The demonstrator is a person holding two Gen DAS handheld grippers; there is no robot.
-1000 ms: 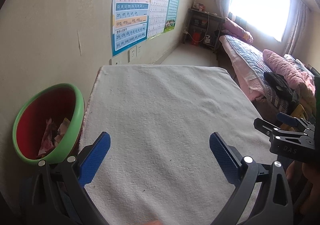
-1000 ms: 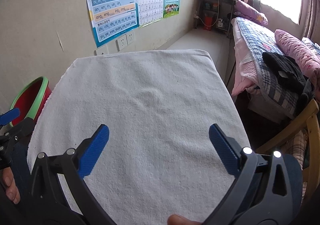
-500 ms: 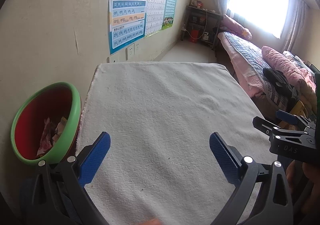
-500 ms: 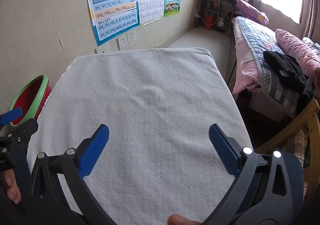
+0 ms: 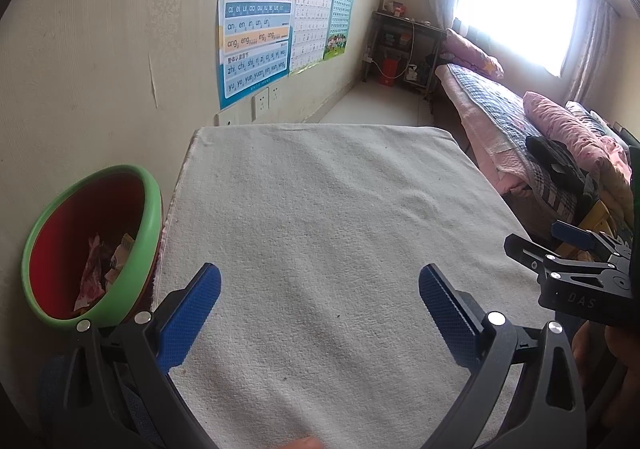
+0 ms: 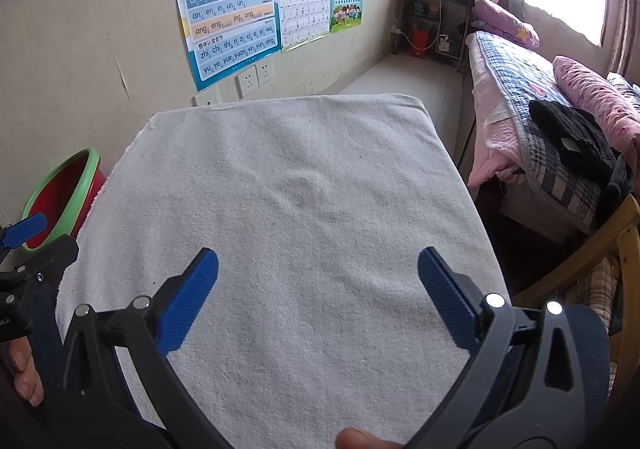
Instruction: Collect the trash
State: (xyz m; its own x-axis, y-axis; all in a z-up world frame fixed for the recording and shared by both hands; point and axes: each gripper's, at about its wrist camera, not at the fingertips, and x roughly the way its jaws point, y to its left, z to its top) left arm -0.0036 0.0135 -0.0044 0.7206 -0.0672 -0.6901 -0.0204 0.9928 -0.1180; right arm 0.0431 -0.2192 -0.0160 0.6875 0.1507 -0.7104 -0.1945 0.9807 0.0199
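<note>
A red bin with a green rim (image 5: 94, 245) stands left of the table against the wall, and crumpled pink and yellow wrappers (image 5: 102, 269) lie inside it. The same bin (image 6: 66, 193) shows at the left edge of the right wrist view. My left gripper (image 5: 320, 303) is open over the near part of the white towel-covered table (image 5: 320, 209), nothing between its blue pads. My right gripper (image 6: 318, 287) is open as well, held over the same towel (image 6: 288, 189) and holding nothing. No loose trash shows on the towel.
Posters (image 5: 256, 33) and wall sockets (image 5: 264, 103) are on the wall behind the table. A bed with pink bedding (image 5: 560, 153) runs along the right. A wooden chair (image 6: 600, 249) stands beside the table's right edge. A small shelf (image 5: 404, 45) sits by the window.
Both grippers have drifted slightly, so the bin and the table sit a little differently in the views. Both stay open and hold nothing.
</note>
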